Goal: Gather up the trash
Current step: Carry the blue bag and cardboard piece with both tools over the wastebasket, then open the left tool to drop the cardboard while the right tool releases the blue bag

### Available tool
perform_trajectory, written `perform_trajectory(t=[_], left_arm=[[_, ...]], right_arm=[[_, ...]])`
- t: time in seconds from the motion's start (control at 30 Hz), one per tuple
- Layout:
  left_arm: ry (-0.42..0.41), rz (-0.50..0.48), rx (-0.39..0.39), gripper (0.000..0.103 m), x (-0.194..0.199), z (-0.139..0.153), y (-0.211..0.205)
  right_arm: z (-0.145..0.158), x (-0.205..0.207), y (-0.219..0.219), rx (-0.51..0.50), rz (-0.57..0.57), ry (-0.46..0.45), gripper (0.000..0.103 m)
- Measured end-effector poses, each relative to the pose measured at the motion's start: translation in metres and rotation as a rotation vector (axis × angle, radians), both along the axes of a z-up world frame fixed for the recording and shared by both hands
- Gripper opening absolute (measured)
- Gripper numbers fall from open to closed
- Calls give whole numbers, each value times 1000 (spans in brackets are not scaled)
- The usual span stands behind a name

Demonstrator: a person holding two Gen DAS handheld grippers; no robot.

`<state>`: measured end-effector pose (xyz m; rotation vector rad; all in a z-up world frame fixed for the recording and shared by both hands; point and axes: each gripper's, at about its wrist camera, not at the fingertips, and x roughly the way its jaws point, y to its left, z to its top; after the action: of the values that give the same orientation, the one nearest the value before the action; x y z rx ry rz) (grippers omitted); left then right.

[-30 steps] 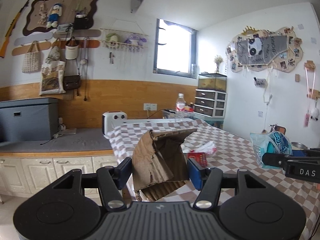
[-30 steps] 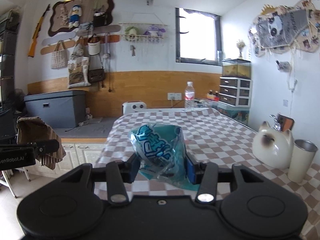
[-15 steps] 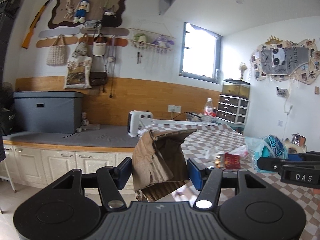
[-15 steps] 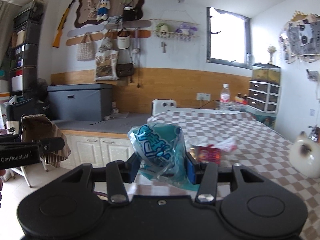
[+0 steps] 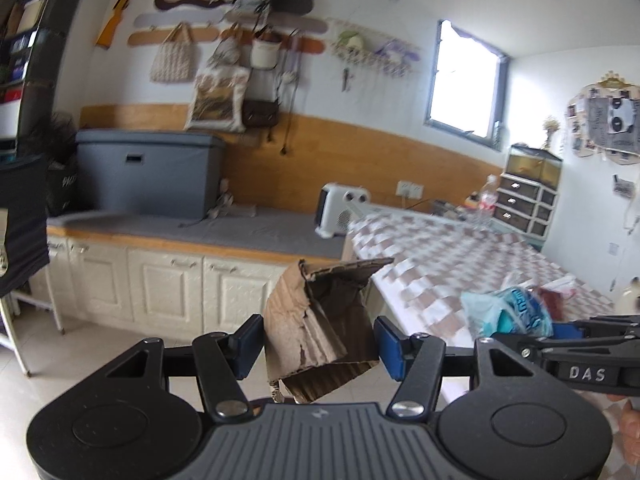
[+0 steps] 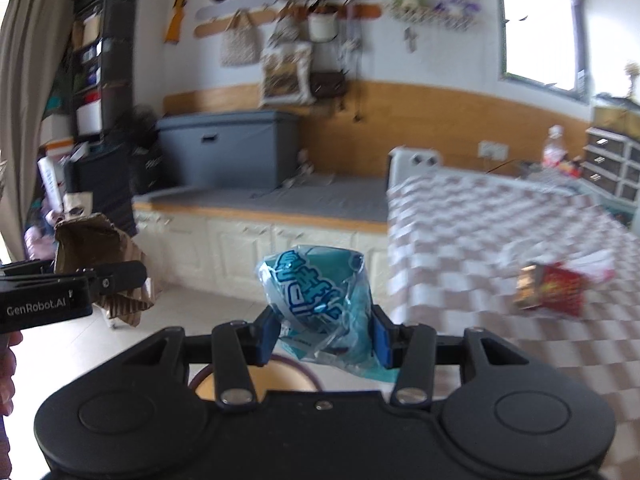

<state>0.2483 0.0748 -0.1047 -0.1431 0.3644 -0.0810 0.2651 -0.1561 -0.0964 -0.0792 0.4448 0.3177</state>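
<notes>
Left tool [image 5: 318, 346] clamped on torn cardboard [image 5: 320, 328]; right tool [image 6: 324, 336] clamped on blue wrapper [image 6: 316, 296]. Bin rim [image 6: 280, 364] at 6 o'clock: centre over it, then release.

- The left tool [image 5: 318, 346] is held level and off the ground, its two blue-padded fingers [image 5: 386, 346] pressed against the sides of a torn piece of cardboard [image 5: 320, 328].
- The right tool [image 6: 322, 334] sits level too, its fingers [image 6: 380, 340] clamped on a crumpled blue plastic wrapper [image 6: 320, 300].
- The two tools are side by side, close together, each showing in the other's view.
- A bit of the person's hand [image 6: 8, 376] shows behind the left tool.
</notes>
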Motion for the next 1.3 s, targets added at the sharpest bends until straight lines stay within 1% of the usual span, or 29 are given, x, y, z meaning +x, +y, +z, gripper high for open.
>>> perform_trajectory(t=[0.13,0.3,0.5,0.63,0.77,0.93,0.97,1.0,1.03,1.07,1.13,1.17,1.23,1.3], left_arm=[[76,9,-2,60,23,-20,19],[211,-9,-10,60,57,-52,36],[368,-37,-48,61,93,-99,48],[459,-53,-51,61,115,-126,51],[527,-67,-48,61,135,-149,53],[586,-58,-43,61,157,-171,59],[596,-57,-40,61,162,-174,60],[606,-56,-36,61,166,-177,61],[615,-55,-30,61,171,-180,61],[622,-55,-24,61,175,-184,61],[636,-58,-16,62,184,-190,61],[643,-62,-12,62,187,-193,61],[655,-74,-1,62,194,-198,57],[666,-93,12,62,201,-204,51]], right_arm=[[-21,31,28,-39,67,88,48],[-49,72,56,-56,124,215,48],[-88,119,78,-77,159,390,49],[-113,148,89,-97,167,506,50],[-140,171,99,-140,181,612,51],[-169,187,104,-143,189,709,54],[-174,190,104,-136,189,729,55],[-179,193,103,-124,190,749,60],[-184,196,102,-115,193,770,62],[-190,198,101,-112,198,788,62],[-199,200,101,-148,184,823,62],[-202,199,103,-180,182,834,65],[-206,195,107,-231,188,838,71],[-209,191,110,-253,201,844,81]])
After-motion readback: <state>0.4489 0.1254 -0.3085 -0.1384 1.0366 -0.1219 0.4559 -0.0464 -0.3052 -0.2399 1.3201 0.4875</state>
